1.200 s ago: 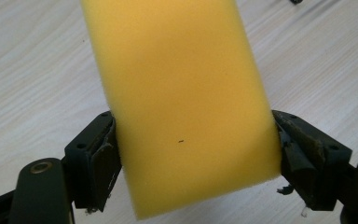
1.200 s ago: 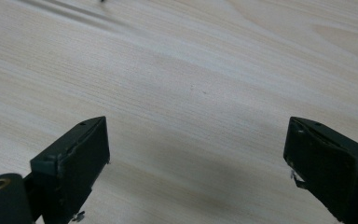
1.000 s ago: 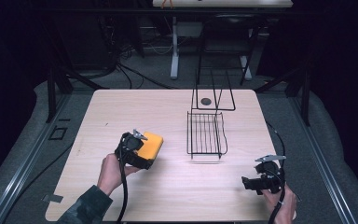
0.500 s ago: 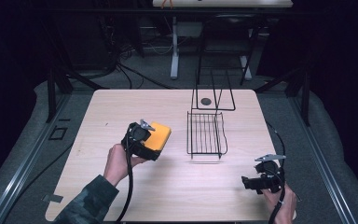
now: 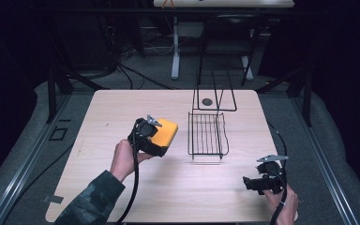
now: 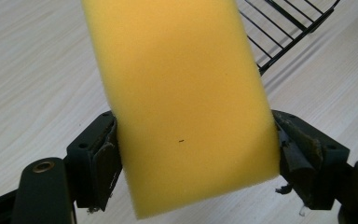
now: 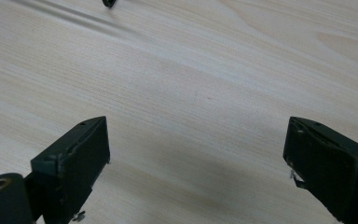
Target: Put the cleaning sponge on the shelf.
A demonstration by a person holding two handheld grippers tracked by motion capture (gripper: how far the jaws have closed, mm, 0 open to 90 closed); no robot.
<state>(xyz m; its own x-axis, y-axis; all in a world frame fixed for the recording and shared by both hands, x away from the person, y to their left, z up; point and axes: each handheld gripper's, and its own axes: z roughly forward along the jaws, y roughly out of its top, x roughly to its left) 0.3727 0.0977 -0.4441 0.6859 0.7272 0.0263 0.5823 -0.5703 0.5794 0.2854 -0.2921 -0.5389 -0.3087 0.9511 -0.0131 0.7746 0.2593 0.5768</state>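
Item one: a yellow sponge (image 5: 166,131), which we find left of centre in the high view, clamped between the jaws of the left hand-held gripper (image 5: 155,137) and raised off the table (image 5: 98,122). In the left gripper view the sponge (image 6: 182,98) stands centre frame, both jaws pressed flat against its two sides, its far end reaching past the top edge.

Item two: a black wire rack (image 5: 207,135), centre of the high view, just right of the sponge and apart from it; we see its corner (image 6: 289,28) at upper right of the left gripper view.

Item three: the right hand-held gripper (image 5: 255,183), lower right of the high view, jaws spread wide over bare wood (image 7: 191,84).
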